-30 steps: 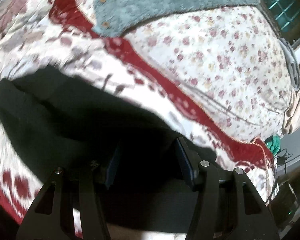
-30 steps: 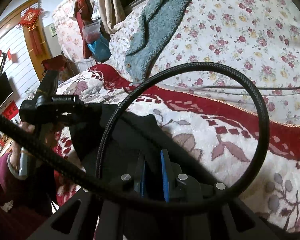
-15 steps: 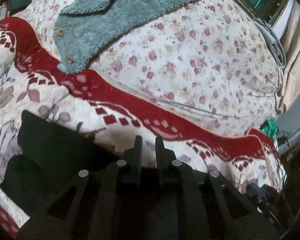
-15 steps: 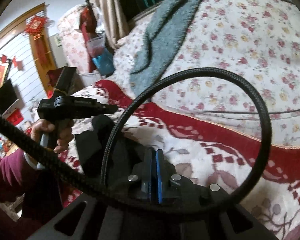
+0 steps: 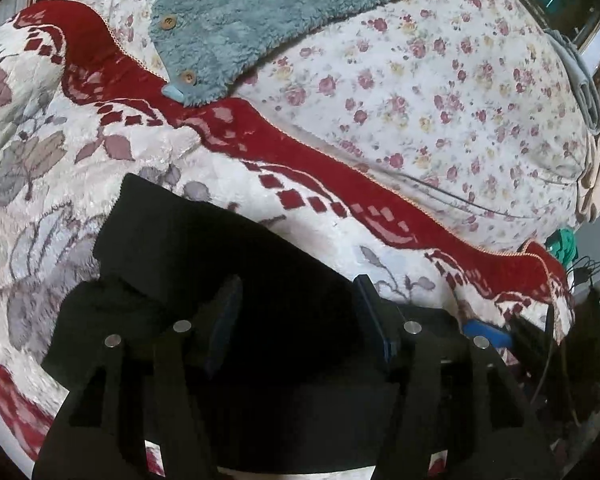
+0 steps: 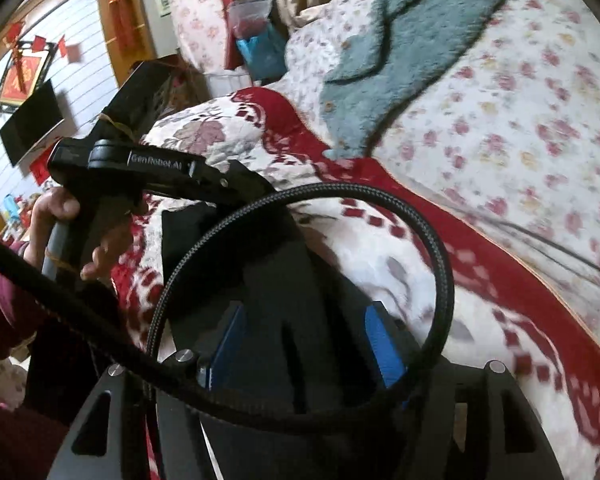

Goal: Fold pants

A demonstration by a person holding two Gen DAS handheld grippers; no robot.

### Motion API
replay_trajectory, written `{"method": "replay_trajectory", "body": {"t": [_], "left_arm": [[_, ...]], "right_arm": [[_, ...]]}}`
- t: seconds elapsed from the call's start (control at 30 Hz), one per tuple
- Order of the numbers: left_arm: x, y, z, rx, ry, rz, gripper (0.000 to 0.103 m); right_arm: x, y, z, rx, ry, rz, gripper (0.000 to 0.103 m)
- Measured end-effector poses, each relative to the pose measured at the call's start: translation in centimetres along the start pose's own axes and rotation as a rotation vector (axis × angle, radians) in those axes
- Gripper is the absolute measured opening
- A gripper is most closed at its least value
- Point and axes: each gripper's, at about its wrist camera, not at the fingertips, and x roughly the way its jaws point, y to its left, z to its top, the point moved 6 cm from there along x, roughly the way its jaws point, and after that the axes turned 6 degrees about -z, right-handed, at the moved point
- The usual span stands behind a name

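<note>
The black pants (image 5: 188, 256) lie folded in a compact stack on the red-and-white floral blanket (image 5: 80, 152). My left gripper (image 5: 296, 292) is open, its fingers spread over the near edge of the pants. In the right wrist view the pants (image 6: 276, 280) lie just ahead of my right gripper (image 6: 306, 320), which is open with blue pads (image 6: 384, 344) wide apart over the cloth. The left gripper's black body (image 6: 148, 164) and the hand holding it show at the left.
A teal fleece garment (image 5: 260, 20) with buttons lies on the flowered quilt (image 5: 440, 92) behind. A black braided cable (image 6: 440, 264) loops across the right wrist view. The bed edge with cables and clutter (image 5: 580, 320) is at the right.
Both grippers were shut half a second ago and now stand open. The left gripper has come closer to the folded pants.
</note>
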Motion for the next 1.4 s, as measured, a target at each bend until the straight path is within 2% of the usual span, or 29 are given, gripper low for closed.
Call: {"method": "replay_trajectory", "body": {"t": [0.13, 0.27, 0.3, 0.33, 0.4, 0.5, 0.7, 0.83, 0.93, 1.13, 1.3, 1.33, 1.37, 1.4], "left_arm": [[0.2, 0.8, -0.2, 0.022, 0.017, 0.033, 0.058], [1.0, 1.5, -0.5, 0.033, 0.046, 0.052, 0.058], [1.1, 1.6, -0.5, 0.033, 0.047, 0.057, 0.058], [1.0, 1.5, -0.4, 0.036, 0.047, 0.059, 0.058], [0.7, 1.4, -0.2, 0.043, 0.041, 0.06, 0.058], [-0.4, 1.8, 0.1, 0.021, 0.024, 0.038, 0.058], [-2.6, 2.9, -0.4, -0.042, -0.006, 0.01, 0.058], [-3.6, 2.4, -1.7, -0.06, -0.007, -0.039, 0.059], [-3.5, 2.3, -2.7, -0.085, -0.008, -0.09, 0.076], [-2.1, 3.9, -3.9, -0.168, 0.021, -0.069, 0.076], [-0.9, 5.0, -4.1, -0.215, 0.031, -0.056, 0.075], [-0.8, 4.9, -4.0, -0.205, 0.028, -0.054, 0.067], [-0.9, 4.7, -4.0, -0.183, 0.019, -0.041, 0.045], [-1.1, 4.6, -3.8, -0.153, 0.006, -0.007, 0.034]], "right_arm": [[2.8, 0.9, 2.4, -0.019, 0.036, 0.051, 0.06], [6.1, 1.5, 3.5, -0.009, 0.117, 0.067, 0.059], [7.0, 1.6, 3.4, -0.005, 0.139, 0.069, 0.057], [7.4, 1.7, 3.3, -0.002, 0.152, 0.072, 0.046], [8.0, 2.0, 3.1, -0.011, 0.16, 0.076, 0.034], [6.7, 3.2, 2.8, -0.038, 0.115, 0.112, 0.012], [5.1, 6.3, 2.7, -0.121, 0.066, 0.11, 0.009], [3.9, 7.8, 3.1, -0.12, 0.032, 0.124, 0.008], [3.8, 8.9, 2.7, -0.124, 0.04, 0.144, 0.008], [4.8, 11.3, 0.3, -0.15, 0.087, 0.169, 0.008], [5.0, 11.5, -0.3, -0.134, 0.092, 0.177, 0.008], [4.9, 11.4, -0.1, -0.131, 0.089, 0.175, 0.008], [4.9, 11.4, 0.1, -0.128, 0.086, 0.174, 0.008], [4.7, 11.4, 0.3, -0.123, 0.081, 0.177, 0.008]]}}
